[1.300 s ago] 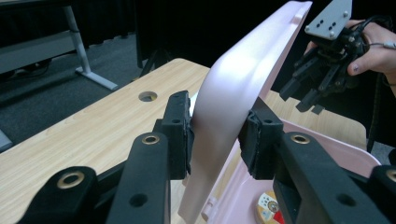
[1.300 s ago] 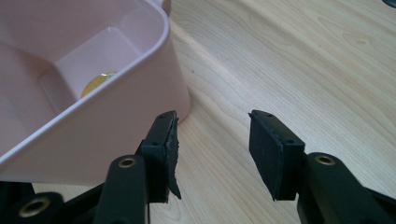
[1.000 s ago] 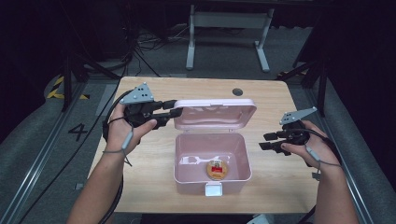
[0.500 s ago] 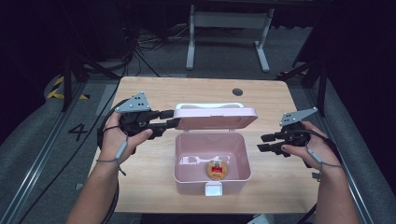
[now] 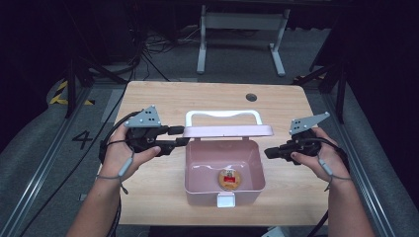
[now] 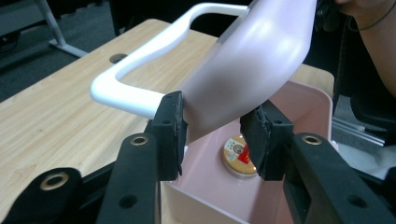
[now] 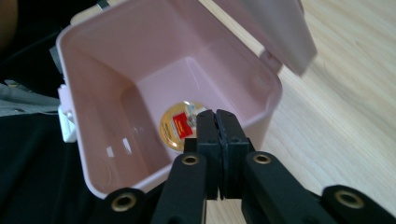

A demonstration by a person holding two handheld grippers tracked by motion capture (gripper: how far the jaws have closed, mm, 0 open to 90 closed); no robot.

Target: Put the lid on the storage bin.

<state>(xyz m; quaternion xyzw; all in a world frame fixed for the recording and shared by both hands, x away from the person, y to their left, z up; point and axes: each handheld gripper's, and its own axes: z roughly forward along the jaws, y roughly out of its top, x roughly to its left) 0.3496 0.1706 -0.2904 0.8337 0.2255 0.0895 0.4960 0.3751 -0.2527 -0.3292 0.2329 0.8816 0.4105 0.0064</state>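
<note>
Lid coming down on the pink box, with both my grippers at its sides.

I am holding the box's lid [image 6: 261,60] between the pads of my left gripper [image 5: 179,137], gripping its left corner while the jaws have just been easing wider around it; a second ago the lid was lying back flatter, and now it is standing tilted over the pink box [image 5: 222,170], white handle [image 5: 223,116] up, so I judge the closing is under way. My right gripper [image 5: 269,153] has just been clenching and is now shut on nothing beside the box's right wall. The box is sitting near the tabletop's [image 5: 163,98] front edge, midway across, with a round tin [image 5: 228,178] lying on its floor.
</note>
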